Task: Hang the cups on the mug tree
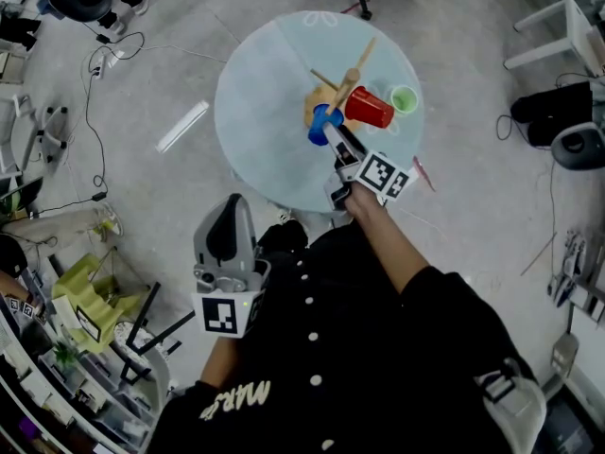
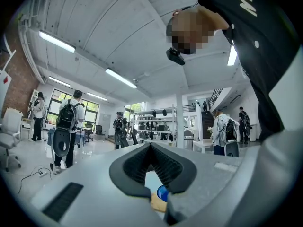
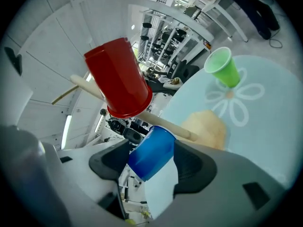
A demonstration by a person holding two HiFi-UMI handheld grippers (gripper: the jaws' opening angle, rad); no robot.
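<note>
The left hand-held gripper (image 2: 150, 146) hangs back by the person's body, well apart from the round counter (image 1: 260, 112). Its pads seem to meet at the tips with nothing between them, though the angle is shallow and a thin gap could be missed. It has no part in this step and is best left out of the way.

Toward the middle, the right hand-held gripper (image 1: 334, 140) is closed across the body of the blue cup (image 3: 151, 152), one pad on each side, and holds it tilted just below a bare wooden peg (image 3: 182, 132) of the mug tree (image 1: 352, 76). The cup's wider, open end faces up toward that peg, very near its rounded tip.

To do this well, the mouth should probably line up with the peg's axis first, then slide along it until the tip sits deep inside. Letting go while only the rim has caught would likely let the cup slip off. The grip wants to be firm but light, since a thin plastic cup may buckle.

Just above and to the right, the red cup (image 3: 118, 77) already sits mouth-down on a neighbouring peg. It leaves little room, so the approach should come from below and avoid nudging it or rocking the tree's base.

Farthest right, the green cup (image 3: 223, 69) lies on the counter, not yet hung.
</note>
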